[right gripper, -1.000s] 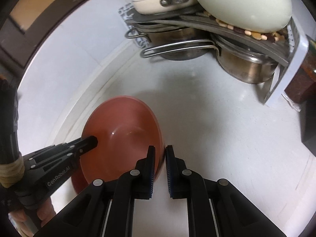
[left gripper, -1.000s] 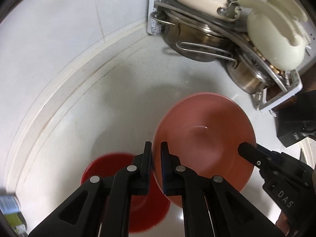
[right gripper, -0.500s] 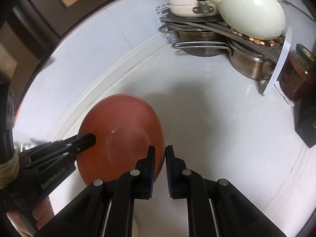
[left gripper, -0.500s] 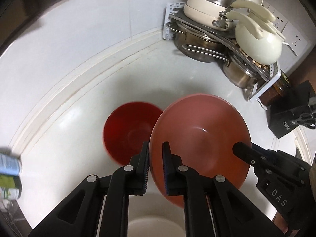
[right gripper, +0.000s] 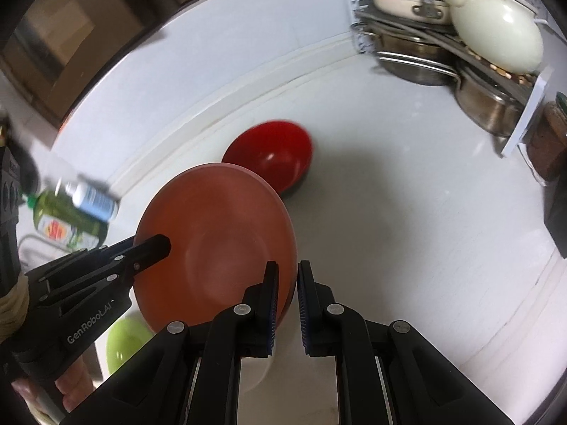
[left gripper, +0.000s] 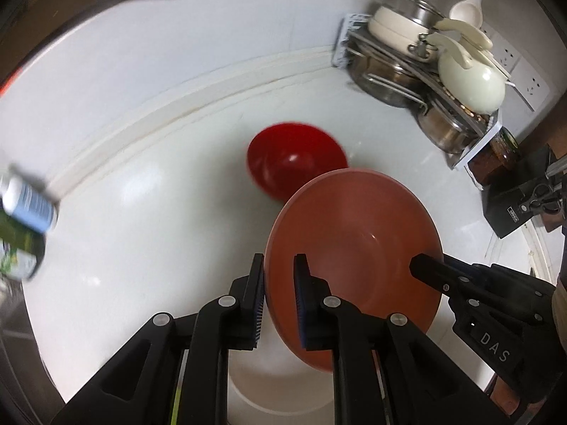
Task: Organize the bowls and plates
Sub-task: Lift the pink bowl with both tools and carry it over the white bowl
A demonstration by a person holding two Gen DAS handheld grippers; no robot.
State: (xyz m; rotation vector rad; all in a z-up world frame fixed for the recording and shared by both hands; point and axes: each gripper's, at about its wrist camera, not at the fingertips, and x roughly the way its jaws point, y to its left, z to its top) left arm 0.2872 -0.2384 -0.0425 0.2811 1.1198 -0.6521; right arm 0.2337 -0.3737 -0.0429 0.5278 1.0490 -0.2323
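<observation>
Both grippers pinch the same terracotta plate (left gripper: 358, 269), one on each side of its rim, and hold it lifted above the white countertop (left gripper: 149, 212). The left gripper (left gripper: 279, 276) has its two blue-padded fingers pressed onto the plate's left edge, one finger inside the dish and one behind it. The right gripper (right gripper: 287, 283) clamps the opposite edge in the same way, its inner finger (right gripper: 271, 304) lying over the plate's face. In each wrist view the other tool's black finger reaches in from the side and lies on the plate's rim.

Just ahead of the plate, beyond the fingertips, a red bowl (left gripper: 296, 159) rests on the counter — partly hidden by the plate's far rim. Below the plate, close under the left gripper, a white bowl (left gripper: 283, 386) shows. In the right wrist view a green bowl (right gripper: 125, 343) sits low on the left, under the left tool.

Far ahead and to the right stands a rack of pots (left gripper: 425, 67) with a cream pot (right gripper: 496, 39) on top. A blurred spray can (right gripper: 94, 200) lies to the far left.
</observation>
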